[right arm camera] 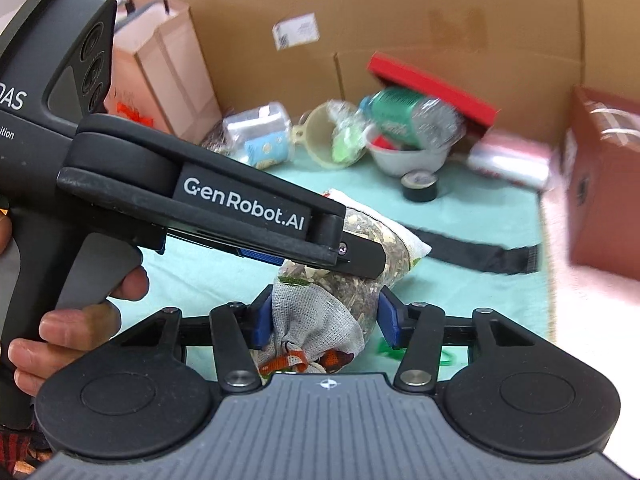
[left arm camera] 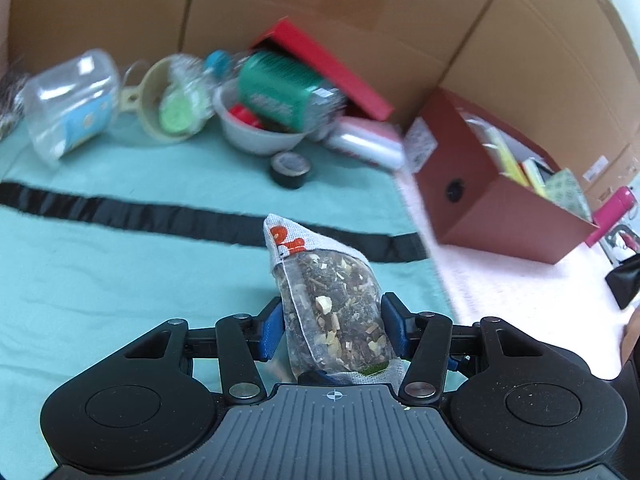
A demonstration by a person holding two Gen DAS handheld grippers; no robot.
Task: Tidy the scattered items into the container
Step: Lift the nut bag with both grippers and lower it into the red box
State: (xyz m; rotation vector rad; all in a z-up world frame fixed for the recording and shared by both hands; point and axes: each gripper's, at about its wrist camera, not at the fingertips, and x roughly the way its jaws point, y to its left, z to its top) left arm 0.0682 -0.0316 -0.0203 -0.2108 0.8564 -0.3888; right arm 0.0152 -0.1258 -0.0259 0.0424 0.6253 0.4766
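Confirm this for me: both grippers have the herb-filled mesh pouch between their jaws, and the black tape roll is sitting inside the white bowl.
Wrong on the tape roll: it lies on the green cloth in front of the white bowl, as the left wrist view shows. The pouch is indeed between both grippers' jaws.

"GenRobot.AI" on the left hand-held gripper (right arm camera: pixel 362 266)
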